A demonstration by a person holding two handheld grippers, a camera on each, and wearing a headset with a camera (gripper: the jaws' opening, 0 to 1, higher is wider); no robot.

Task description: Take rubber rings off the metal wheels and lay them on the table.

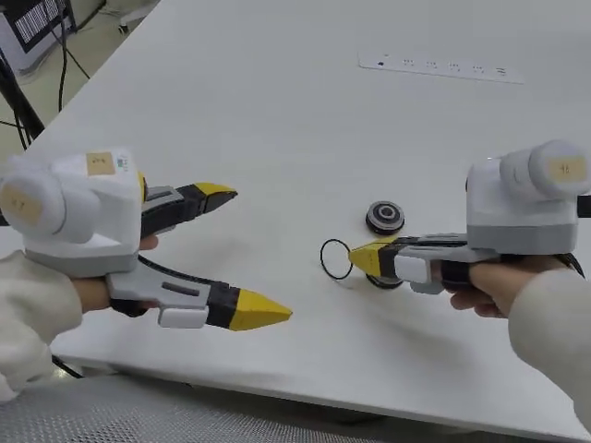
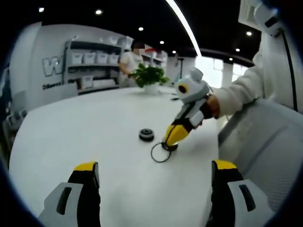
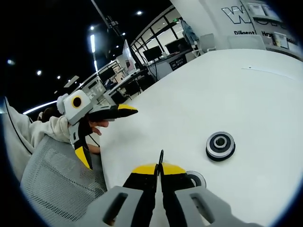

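The right fingers [image 1: 369, 258] are shut tight and pinch a thin black rubber ring [image 1: 323, 260] by its edge. The ring sticks out past the yellow tips, low by the white surface [image 1: 277, 111]. One metal wheel [image 1: 384, 281] sits just under those fingers. Another wheel [image 1: 385, 217], with a dark rim, stands near it. The left fingers [image 1: 260, 310] are wide open and hold nothing, well apart from the ring.

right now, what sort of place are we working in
Probably an open-plan office or showroom-style lab: wall shelves of white bins beside large lettering, a potted plant on the far end of the table, and desks with monitors beyond.
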